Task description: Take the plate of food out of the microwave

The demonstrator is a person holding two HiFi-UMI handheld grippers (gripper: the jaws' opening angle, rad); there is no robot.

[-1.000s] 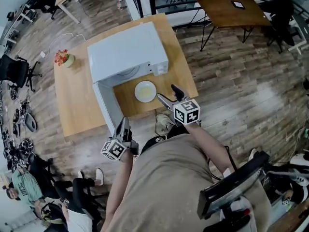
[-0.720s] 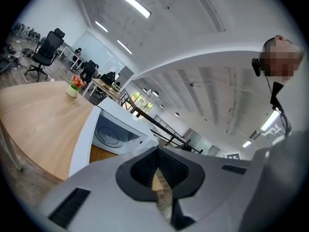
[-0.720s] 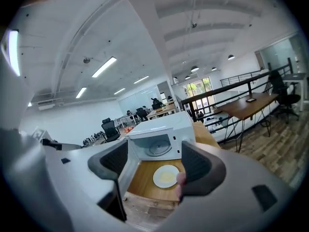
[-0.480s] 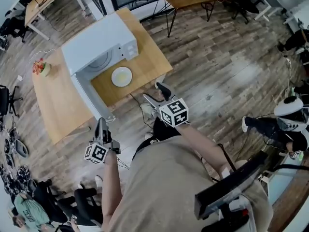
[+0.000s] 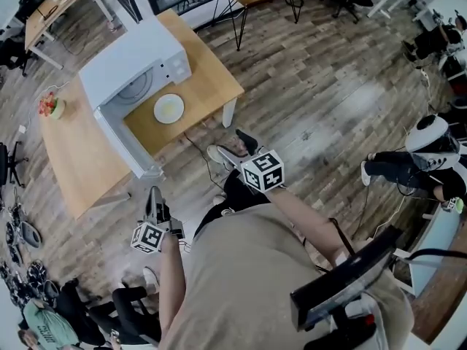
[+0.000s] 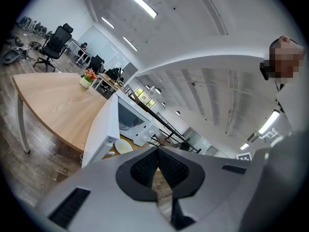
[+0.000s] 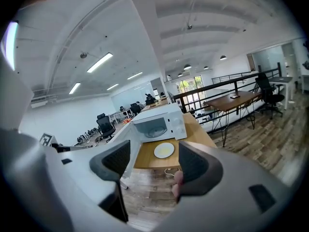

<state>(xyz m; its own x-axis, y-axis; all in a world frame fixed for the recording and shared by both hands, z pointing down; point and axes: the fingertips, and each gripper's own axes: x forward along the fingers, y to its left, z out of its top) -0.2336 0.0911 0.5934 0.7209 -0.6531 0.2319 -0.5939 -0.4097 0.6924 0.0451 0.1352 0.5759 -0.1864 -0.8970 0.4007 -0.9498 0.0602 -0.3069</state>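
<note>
One wooden table (image 5: pixel 80 159) bore the open-doored microwave (image 5: pixel 124 64), with the plate of food (image 5: pixel 168 109) on the tabletop just before it. Well away, the right gripper (image 5: pixel 232 146) had its jaws spread and empty; the left gripper (image 5: pixel 153 195) had its pressed together on nothing.

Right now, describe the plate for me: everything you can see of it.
The plate is round and white, with pale yellow food across its middle. It lies flat on the wooden table, just outside the white microwave, in front of its cavity and beside the open door. Only the table touches it.
</note>
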